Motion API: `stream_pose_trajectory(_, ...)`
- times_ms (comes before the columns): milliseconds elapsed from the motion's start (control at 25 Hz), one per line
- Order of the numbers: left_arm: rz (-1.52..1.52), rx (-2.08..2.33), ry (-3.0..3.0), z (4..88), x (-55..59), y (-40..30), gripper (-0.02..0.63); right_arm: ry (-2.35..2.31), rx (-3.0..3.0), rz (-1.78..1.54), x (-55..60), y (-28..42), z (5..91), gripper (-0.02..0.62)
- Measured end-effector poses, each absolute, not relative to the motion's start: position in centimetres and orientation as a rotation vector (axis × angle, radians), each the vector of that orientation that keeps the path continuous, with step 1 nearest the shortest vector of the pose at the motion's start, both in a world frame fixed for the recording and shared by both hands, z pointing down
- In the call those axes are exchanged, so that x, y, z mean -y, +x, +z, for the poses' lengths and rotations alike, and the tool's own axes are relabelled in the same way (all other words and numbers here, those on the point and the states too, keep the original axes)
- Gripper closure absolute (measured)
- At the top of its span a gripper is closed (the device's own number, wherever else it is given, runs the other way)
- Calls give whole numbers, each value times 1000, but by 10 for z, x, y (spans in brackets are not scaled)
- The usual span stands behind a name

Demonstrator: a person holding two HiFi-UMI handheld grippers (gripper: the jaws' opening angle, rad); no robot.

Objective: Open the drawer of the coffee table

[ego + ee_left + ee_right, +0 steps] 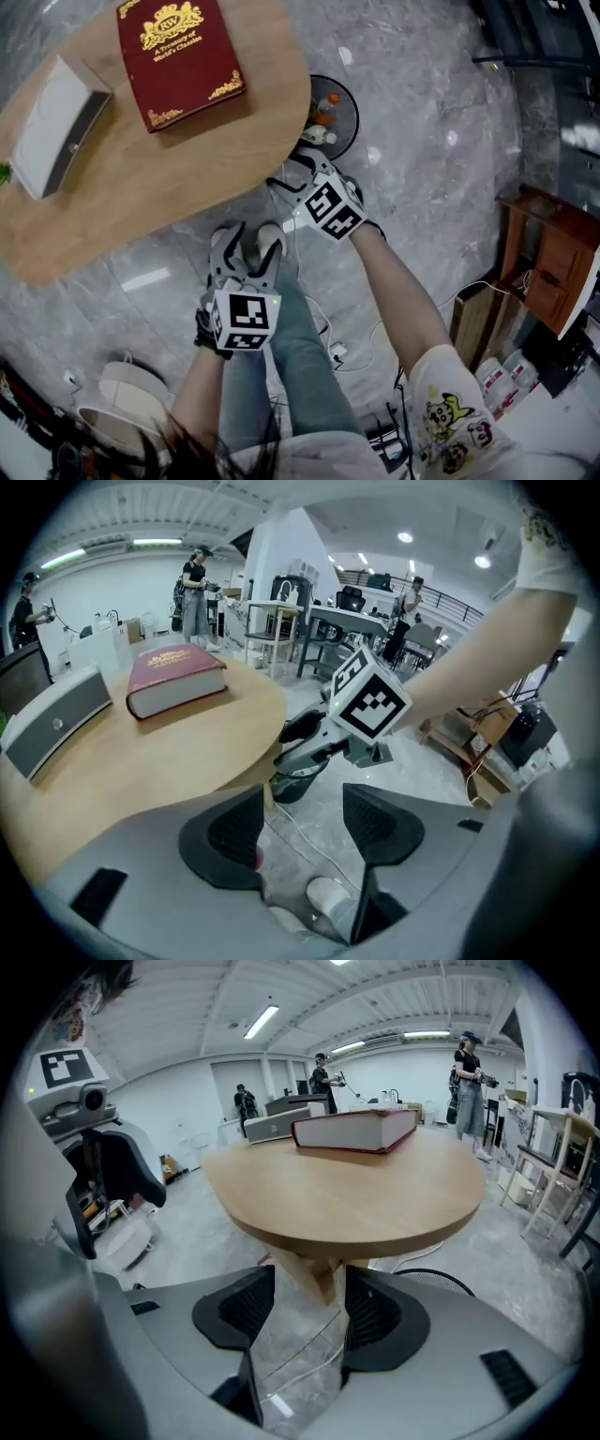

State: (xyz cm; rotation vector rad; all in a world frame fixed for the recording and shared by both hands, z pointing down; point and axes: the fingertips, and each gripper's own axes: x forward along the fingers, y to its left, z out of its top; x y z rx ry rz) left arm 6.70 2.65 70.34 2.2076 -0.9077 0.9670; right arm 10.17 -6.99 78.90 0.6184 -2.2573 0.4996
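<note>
The round wooden coffee table [141,187] fills the upper left of the head view; no drawer shows in any view. A red book [178,58] and a grey-and-white box [56,127] lie on it. My left gripper [248,239] hangs open over the floor just off the table's near edge, nothing between its pads [230,832]. My right gripper [292,173] is open too, beside the table's right edge. In the right gripper view the tabletop [356,1194] and its wooden leg [319,1274] stand beyond the open jaws. The left gripper view shows the right gripper [300,747] at the table's edge [141,761].
A black wire bin [333,112] with bottles stands on the floor by the table's far right edge. Cables [328,347] run across the grey tiles near my legs. A wooden cabinet [553,262] stands at the right, a white round object [131,394] at the lower left. People stand far back.
</note>
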Motion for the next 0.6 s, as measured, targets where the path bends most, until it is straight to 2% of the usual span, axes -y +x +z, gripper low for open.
stream_pose_trajectory(120,965,901,2207,705,-28,69,359,585,2264,477,76,92,794,386)
stream_pose_trajectory(280,967,908,2198,707,-29,65,359,580,2275,453,78,86,797,449)
stream_pose_trajectory(600,988,935,2178,712,-23,53,359,442,2303,332,74,90,795,485)
